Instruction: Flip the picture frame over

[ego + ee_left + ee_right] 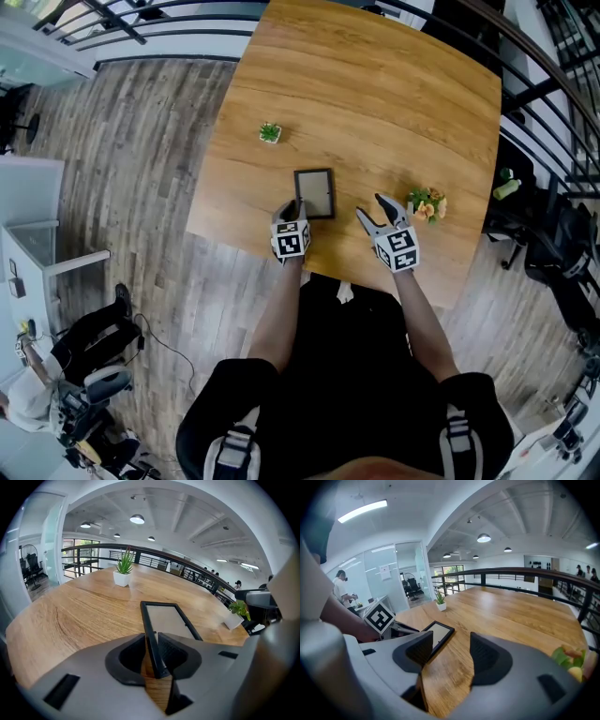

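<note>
Left gripper: jaws clenched on the near left rail of the picture frame, one pad on each side of the black edge; the rail's near corner sits deep in the jaw throat. From this gripper the frame extends toward 12 to 1 o'clock in the head view.

The frame rests near the front edge of the wooden table; its pale panel faces up; its long axis runs 12 to 6 o'clock in the head view, short sides near and far.

Right gripper: jaws released and apart, only bare wood between them; it stands at 3 o'clock of the frame, near but clear of it; its own view shows the frame at 10 o'clock, beyond the left pad.

Both forearms reach in from 6 o'clock over the table's front edge, roughly parallel, grippers pitched forward and down, marker cubes uppermost.

Further out: an orange flower arrangement just beside the right gripper at 3 o'clock; a small green potted plant at 11 o'clock of the frame, well apart.
</note>
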Demonstrator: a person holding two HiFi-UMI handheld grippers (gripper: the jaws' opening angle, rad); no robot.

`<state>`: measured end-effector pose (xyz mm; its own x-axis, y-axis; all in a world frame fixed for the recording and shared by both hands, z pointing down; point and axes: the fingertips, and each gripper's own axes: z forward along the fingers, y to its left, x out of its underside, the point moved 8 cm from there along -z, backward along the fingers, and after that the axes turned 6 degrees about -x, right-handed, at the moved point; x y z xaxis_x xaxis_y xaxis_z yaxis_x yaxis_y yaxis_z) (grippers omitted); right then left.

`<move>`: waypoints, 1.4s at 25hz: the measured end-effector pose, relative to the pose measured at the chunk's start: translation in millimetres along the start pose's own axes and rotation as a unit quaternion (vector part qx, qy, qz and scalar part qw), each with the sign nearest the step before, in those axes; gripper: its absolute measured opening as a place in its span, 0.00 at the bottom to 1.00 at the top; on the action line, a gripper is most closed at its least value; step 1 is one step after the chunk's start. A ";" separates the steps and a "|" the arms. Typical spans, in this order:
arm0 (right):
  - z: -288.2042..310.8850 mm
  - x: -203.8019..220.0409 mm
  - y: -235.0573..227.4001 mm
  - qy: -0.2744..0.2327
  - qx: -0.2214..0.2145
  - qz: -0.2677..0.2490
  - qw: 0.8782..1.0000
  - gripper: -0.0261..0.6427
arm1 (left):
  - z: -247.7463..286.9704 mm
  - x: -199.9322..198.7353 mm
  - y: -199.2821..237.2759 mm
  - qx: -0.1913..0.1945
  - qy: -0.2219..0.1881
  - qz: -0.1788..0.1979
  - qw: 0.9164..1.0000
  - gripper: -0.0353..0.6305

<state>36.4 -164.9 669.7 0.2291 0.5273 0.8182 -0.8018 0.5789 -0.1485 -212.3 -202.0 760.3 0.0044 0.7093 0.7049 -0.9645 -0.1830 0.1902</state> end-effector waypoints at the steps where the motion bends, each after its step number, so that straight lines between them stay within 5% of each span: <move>1: -1.1 0.0 -0.3 0.000 0.001 -0.001 1.000 0.42 | 0.4 -0.1 -0.8 0.001 0.001 -0.003 1.000 0.20; 11: 1.1 -3.7 1.4 -0.003 -0.004 -0.001 1.000 0.41 | 2.9 -2.9 5.2 0.009 0.032 -0.054 0.998 0.16; 19: 0.6 -5.4 9.2 -0.009 -0.012 0.000 1.000 0.40 | 2.3 -3.4 12.2 0.003 0.021 -0.091 0.996 0.15; 25: -2.9 -4.9 12.5 -0.012 -0.010 0.007 1.000 0.39 | 2.4 -3.8 18.2 0.019 0.016 -0.168 0.985 0.14; 35: 0.2 -6.0 18.8 -0.021 -0.020 0.016 0.999 0.40 | -9.1 -12.4 19.7 0.027 -0.007 -0.188 0.982 0.14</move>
<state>19.8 -157.3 662.2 0.1793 0.5190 0.8357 -0.7848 0.5877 -0.1966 -233.8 -208.2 749.1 0.3618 0.7245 0.5867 -0.8783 0.0540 0.4750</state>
